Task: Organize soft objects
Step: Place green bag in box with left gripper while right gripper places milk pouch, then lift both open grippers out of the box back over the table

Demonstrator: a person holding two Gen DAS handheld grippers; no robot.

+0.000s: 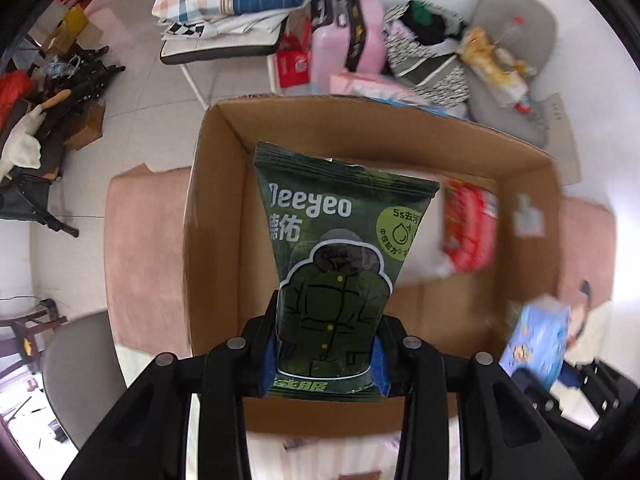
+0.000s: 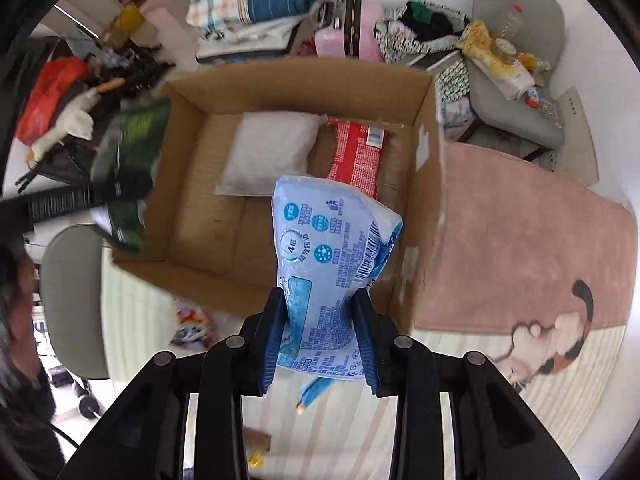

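Two packets above the cardboard box (image 2: 192,236); green packet (image 1: 336,272) in left hand-held gripper (image 1: 325,356); blue packet (image 2: 328,264) in right hand-held gripper (image 2: 320,344)

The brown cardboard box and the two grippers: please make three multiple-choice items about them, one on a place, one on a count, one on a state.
1. Where does the red printed packet lie?
A. inside the brown cardboard box, right of the white pillow-like pack
B. on the pink rug
C. on the grey chair

2. How many items lie on the box floor?
A. none
B. two
C. five

3. What is the state of the left gripper?
A. open and empty
B. shut on the dark green wipes pack
C. shut on a red bag

Answers:
1 A, the packet rests on the box floor beside the white pack.
2 B, the right wrist view shows only these two.
3 B, the green pack is pinched between its fingers; the right gripper likewise holds the light blue pack.
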